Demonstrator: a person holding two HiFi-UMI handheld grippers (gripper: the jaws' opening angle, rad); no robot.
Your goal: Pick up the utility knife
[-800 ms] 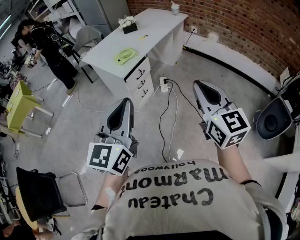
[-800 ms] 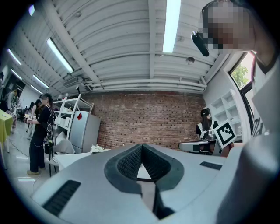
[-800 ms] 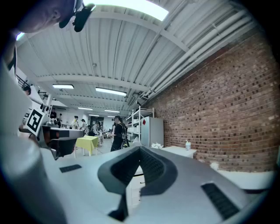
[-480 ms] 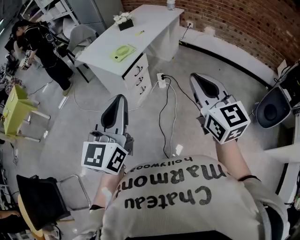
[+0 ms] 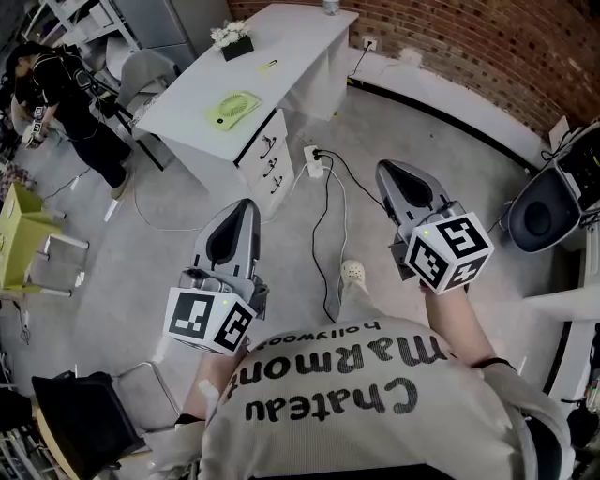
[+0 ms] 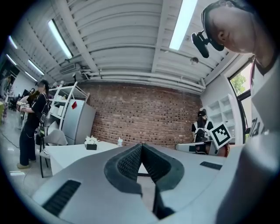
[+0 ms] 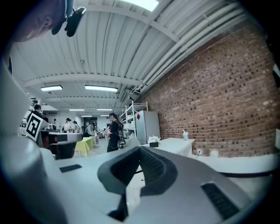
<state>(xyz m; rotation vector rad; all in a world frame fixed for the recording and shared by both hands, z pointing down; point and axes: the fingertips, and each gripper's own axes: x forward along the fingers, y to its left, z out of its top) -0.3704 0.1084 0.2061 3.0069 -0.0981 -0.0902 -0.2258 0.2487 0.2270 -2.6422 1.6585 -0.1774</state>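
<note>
The white desk (image 5: 296, 42) is the biggest thing before me and my marker for everything else. It stands well apart from both claws, ahead and off to the left across open floor, with its long side running away toward the brick wall.

My left claw (image 5: 247, 206) points level at the desk's drawer end, its jaws pressed together with nothing between them. My right claw (image 5: 383, 171) is level too, out to the right of the desk's near corner, and its jaws are likewise closed and empty.

On the desk top, about midway along and nearer the side that faces me, lies a slim yellow sliver. I take it for the utility knife (image 5: 269, 65), though it is too small to be sure. Its long axis seems to run roughly along the desk's length, so it lies partly crosswise to my line of approach. I judge the left claw slightly the nearer, since the desk sits on that side. Either claw would have to be carried right up to the desk first, and its jaws parted.

Counted down in size:
- one desk
- two claws
- one flat green thing (image 5: 232, 108) toward the desk's drawer end
- one small box of white flowers (image 5: 231, 38) on the desk's far edge
- one cup (image 5: 330, 6) at the desk's wall end
- one knife-like sliver
</note>
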